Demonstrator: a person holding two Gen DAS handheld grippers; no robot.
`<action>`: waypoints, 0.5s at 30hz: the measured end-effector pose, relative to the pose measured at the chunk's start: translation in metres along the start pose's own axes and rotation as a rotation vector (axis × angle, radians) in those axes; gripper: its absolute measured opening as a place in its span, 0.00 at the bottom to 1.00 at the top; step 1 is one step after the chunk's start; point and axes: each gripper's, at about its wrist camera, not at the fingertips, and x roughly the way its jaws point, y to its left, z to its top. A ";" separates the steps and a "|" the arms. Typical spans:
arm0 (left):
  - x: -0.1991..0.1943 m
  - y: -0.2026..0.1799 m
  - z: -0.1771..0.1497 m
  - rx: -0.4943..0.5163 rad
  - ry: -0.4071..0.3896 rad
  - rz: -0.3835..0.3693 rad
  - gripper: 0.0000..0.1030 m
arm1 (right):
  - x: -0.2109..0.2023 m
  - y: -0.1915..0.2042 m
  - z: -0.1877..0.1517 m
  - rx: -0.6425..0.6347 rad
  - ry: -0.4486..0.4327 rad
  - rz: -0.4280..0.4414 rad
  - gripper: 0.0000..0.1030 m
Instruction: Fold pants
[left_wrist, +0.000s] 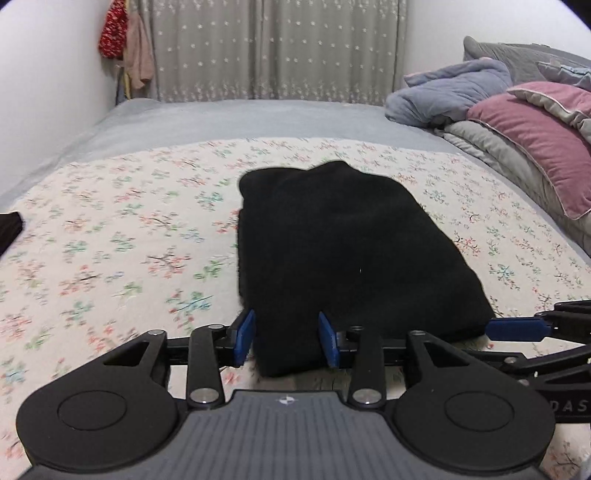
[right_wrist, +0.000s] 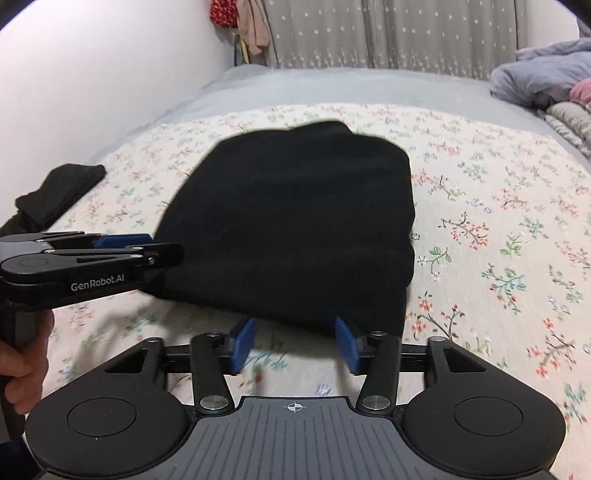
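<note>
Bed: grey sheet, running back to a star-patterned curtain and a white wall on the left.

Floral cover: cream, with small red and green sprigs, spread over the near part of the bed; everything I am working on lies on it.

Bedding pile: far right of the bed, a pink pillow on grey quilts with a blue-grey garment bunched behind.

Pants: black, folded into a thick, roughly rectangular bundle in the middle of the floral cover, with the far end rounded and slightly humped. The fabric is too dark to show seams or layers.

My left gripper: held low at the near edge of the pants, angled down toward the bed. The blue pads stand apart. The near corner of the bundle sits between them, but I see no pinch in the cloth; the grip is released.

My right gripper: beside the left one, at the bundle's near right edge, also tilted down. Its pads are spread, with the hem just in front of them and bare cover between them; it grasps nothing.

My left hand: seen from the right camera, wrapped around the left gripper's handle.

Second dark garment: black, crumpled, at the left edge of the cover, well apart from the pants.
</note>
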 end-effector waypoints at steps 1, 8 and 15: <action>-0.008 0.001 -0.002 -0.020 -0.001 0.003 0.65 | -0.007 0.003 -0.001 -0.006 -0.013 0.003 0.57; -0.069 -0.007 -0.004 -0.077 -0.094 0.074 0.92 | -0.077 0.023 -0.007 0.052 -0.205 -0.055 0.78; -0.105 -0.012 -0.010 -0.075 -0.156 0.053 1.00 | -0.123 0.037 -0.027 0.101 -0.286 -0.134 0.92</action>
